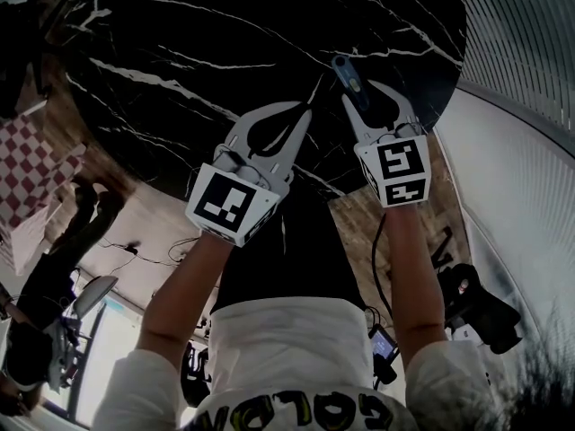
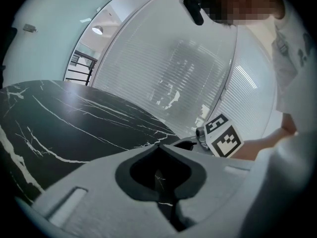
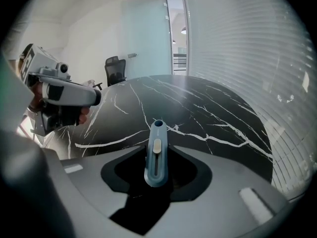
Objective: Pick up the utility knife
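Looking down from my head, my two bare forearms reach out over a round black marble table veined with thin white lines. Each hand carries pale grey tongs with a white marker cube at the back.

My right tongs are clenched on a slim blue plastic utility knife. The utility knife lies along the line of the jaws, with its pale slider button facing the camera. The two jaw tips press its sides about midway along its body. Its far end, which has a small round hole, sticks out beyond the tips over the dark tabletop. Its rounded near end hangs in the hollow between the jaws. I cannot tell whether the far end touches the table. In the head view the utility knife shows as a blue stub jutting past the right tongs, toward the middle of the table.

My left tongs are closed on nothing, the tips meeting in front of a spade-shaped gap. They hover beside the right tongs, apart from them, above the near part of the table.

Past the table's right side curves a white slatted wall. In the right gripper view, a black office chair stands beyond the far side of the table.
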Demonstrator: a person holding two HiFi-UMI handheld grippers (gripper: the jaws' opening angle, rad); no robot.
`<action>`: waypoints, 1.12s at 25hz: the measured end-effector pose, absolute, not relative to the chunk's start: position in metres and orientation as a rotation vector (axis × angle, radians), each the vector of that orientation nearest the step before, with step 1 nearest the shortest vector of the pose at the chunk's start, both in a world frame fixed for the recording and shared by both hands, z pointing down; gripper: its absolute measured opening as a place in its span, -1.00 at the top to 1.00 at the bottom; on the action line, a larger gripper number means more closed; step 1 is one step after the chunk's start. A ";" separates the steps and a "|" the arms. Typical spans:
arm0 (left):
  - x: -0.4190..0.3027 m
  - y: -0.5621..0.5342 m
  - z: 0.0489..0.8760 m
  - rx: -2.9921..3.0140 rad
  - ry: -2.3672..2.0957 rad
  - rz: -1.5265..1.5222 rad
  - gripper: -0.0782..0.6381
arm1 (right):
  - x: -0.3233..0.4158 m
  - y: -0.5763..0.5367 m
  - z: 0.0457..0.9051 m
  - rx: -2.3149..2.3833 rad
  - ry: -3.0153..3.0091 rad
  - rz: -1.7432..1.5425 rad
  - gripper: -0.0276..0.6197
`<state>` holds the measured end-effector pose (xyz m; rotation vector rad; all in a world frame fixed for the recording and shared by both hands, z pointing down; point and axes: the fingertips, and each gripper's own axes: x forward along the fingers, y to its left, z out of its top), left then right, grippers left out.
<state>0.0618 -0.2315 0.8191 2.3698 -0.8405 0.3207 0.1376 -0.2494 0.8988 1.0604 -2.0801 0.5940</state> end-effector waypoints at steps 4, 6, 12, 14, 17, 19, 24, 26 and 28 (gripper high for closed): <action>0.055 -0.227 0.812 2.368 -0.853 0.328 0.77 | 0.136 -0.247 0.896 1.062 -2.084 0.584 0.49; 0.052 -0.226 0.806 2.372 -0.859 0.332 0.77 | 0.135 -0.244 0.889 1.069 -2.096 0.582 0.49; 0.040 -0.228 0.772 2.399 -0.900 0.306 0.77 | 0.125 -0.243 0.842 1.097 -2.156 0.536 0.49; 0.038 -0.229 0.755 2.411 -0.914 0.289 0.77 | 0.122 -0.243 0.821 1.109 -2.180 0.515 0.49; 0.034 -0.229 0.728 2.431 -0.930 0.262 0.77 | 0.118 -0.244 0.784 1.141 -2.222 0.483 0.49; 0.031 -0.229 0.709 2.447 -0.943 0.240 0.77 | 0.115 -0.245 0.758 1.164 -2.250 0.462 0.48; 0.021 -0.221 0.659 2.472 -0.980 0.198 0.77 | 0.111 -0.243 0.688 1.218 -2.324 0.390 0.48; 0.016 -0.217 0.638 2.482 -0.992 0.188 0.77 | 0.111 -0.240 0.656 1.248 -2.353 0.362 0.49; 0.013 -0.215 0.616 2.499 -1.004 0.174 0.77 | 0.110 -0.238 0.624 1.280 -2.383 0.324 0.48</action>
